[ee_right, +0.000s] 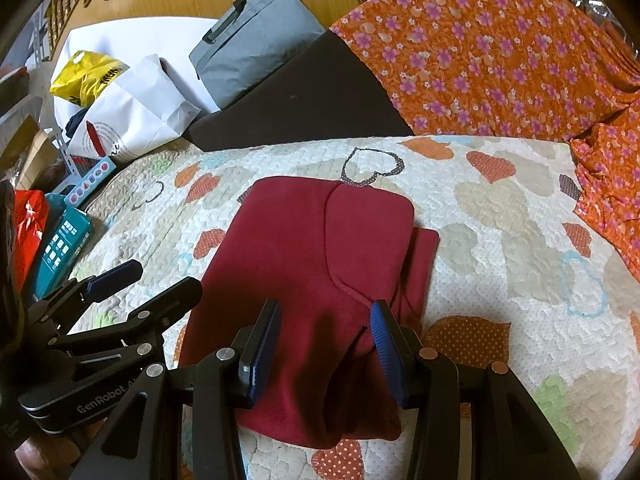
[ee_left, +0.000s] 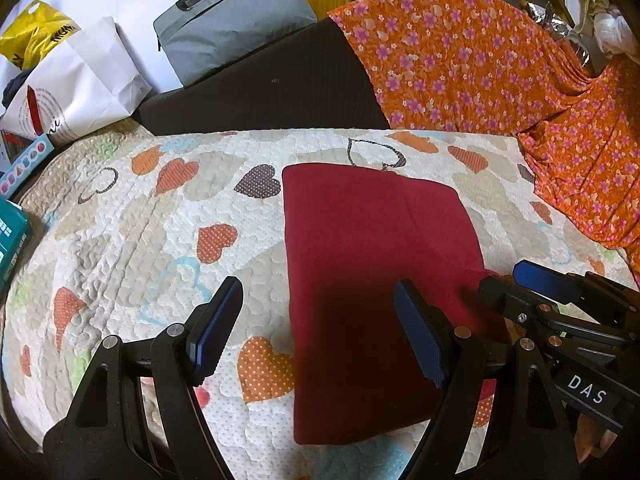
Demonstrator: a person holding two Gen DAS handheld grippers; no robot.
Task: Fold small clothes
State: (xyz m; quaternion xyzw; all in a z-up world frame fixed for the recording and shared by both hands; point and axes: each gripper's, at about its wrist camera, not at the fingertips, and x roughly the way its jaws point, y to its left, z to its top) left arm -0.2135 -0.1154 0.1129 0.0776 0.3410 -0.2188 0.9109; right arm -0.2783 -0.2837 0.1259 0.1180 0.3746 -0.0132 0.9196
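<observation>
A dark red garment lies folded into a rough rectangle on the heart-patterned quilt. In the right wrist view the garment shows a folded flap on top and a bunched near edge. My left gripper is open and empty, hovering over the garment's near left edge. My right gripper is open over the garment's near end; its jaws straddle the bunched cloth without closing on it. Each gripper shows in the other's view: the right gripper at the garment's right side, the left gripper to its left.
An orange floral cloth drapes at the back right. A dark cushion, a grey bag, a white paper bag and a yellow bag stand behind. Teal boxes lie at the quilt's left edge.
</observation>
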